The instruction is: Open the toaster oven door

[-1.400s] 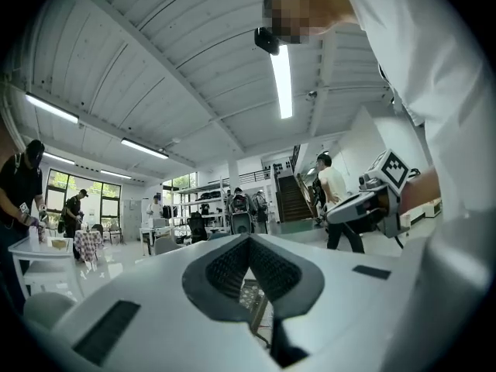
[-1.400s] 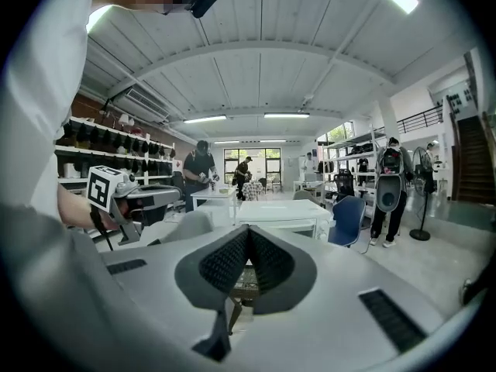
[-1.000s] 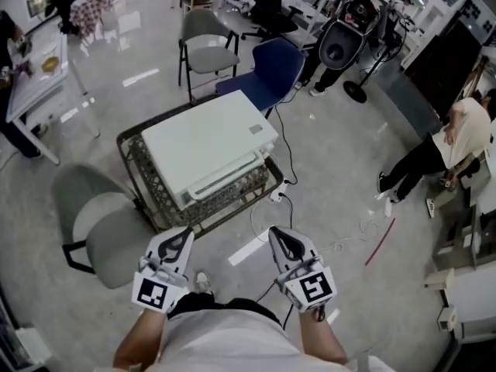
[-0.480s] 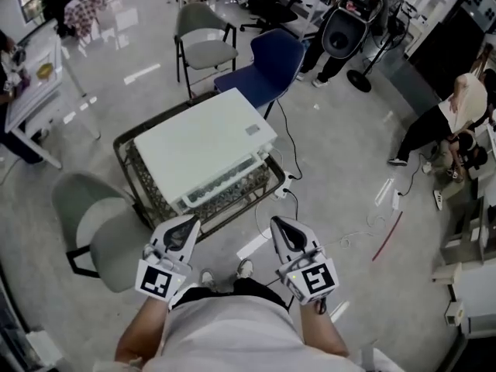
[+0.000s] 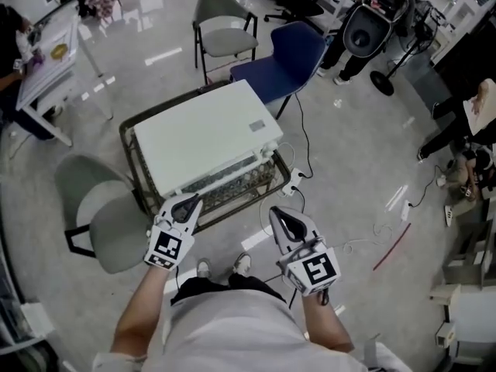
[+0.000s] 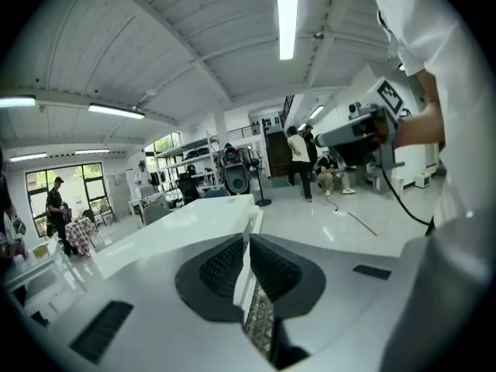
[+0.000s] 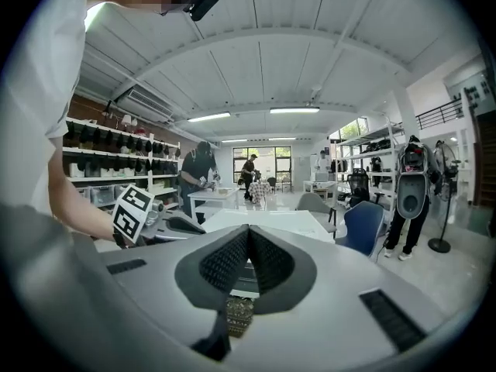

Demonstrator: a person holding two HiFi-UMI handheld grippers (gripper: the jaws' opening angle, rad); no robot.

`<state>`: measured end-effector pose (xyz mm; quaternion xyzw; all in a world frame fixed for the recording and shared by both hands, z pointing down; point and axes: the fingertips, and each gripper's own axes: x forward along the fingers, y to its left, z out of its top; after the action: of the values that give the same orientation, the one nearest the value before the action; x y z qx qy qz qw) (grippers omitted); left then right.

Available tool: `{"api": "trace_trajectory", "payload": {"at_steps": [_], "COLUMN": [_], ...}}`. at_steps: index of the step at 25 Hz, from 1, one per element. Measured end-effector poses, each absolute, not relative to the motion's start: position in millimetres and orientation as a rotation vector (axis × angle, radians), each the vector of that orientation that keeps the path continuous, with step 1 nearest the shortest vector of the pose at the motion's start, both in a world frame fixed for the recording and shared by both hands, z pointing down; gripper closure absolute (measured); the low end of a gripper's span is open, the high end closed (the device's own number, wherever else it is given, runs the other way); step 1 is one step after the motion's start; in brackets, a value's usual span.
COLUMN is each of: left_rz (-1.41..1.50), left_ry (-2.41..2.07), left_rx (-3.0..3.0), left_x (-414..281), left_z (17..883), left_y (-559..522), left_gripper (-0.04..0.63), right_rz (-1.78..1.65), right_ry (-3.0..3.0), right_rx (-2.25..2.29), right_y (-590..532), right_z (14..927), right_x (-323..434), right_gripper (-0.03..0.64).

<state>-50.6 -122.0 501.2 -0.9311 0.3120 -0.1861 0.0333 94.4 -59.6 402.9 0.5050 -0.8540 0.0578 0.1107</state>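
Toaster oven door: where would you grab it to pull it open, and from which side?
Probably the long bar along the top front of the toaster oven, the side that faces the person. It spans the width, so jaws can close over it from the front, slightly above. The left gripper is nearest.

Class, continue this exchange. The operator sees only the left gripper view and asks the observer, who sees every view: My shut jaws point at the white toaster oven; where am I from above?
Observer: The head view puts your left gripper at the near front edge of the toaster oven, by its left end; contact is unclear.
Operator: And my other gripper?
Observer: The right gripper hangs over the floor, right of the oven and apart from it.
Operator: Holding anything?
Observer: No; its own view shows the jaws together, nothing between.
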Motion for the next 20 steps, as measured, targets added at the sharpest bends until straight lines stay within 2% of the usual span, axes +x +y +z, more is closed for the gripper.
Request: {"api": "trace_trajectory", "payload": {"at_steps": [2,4,5,12,20], "left_rz": [-0.663,-0.722,-0.750,-1.099,-1.146], "left_ry": [0.958,0.955,0.956,0.922,0.971], "left_rx": [-2.845,-2.836,-2.834,-2.717,-2.684], "left_x": [-46,-42,-41,-38,-40], "left_z": [515,524,528,565,578], "left_y": [-128,-133,-135,-140,-142], "left_gripper": [0.571,0.496,0.486,0.446,0.425], "right_rz": [0.196,0.210,0.215,0.239,0.257], "right_ry": [-2.512,-2.522,-2.529,-2.560,-2.575], "right_rx": [1.458,1.446,1.442,1.412,1.390], "right_y": [-61,-63,-63,-68,-67], "right_z": [406,409,411,417,422], "right_x": [95,98,99,106,105], "right_gripper": [0.594,0.595,0.594,0.594,0.594]}}
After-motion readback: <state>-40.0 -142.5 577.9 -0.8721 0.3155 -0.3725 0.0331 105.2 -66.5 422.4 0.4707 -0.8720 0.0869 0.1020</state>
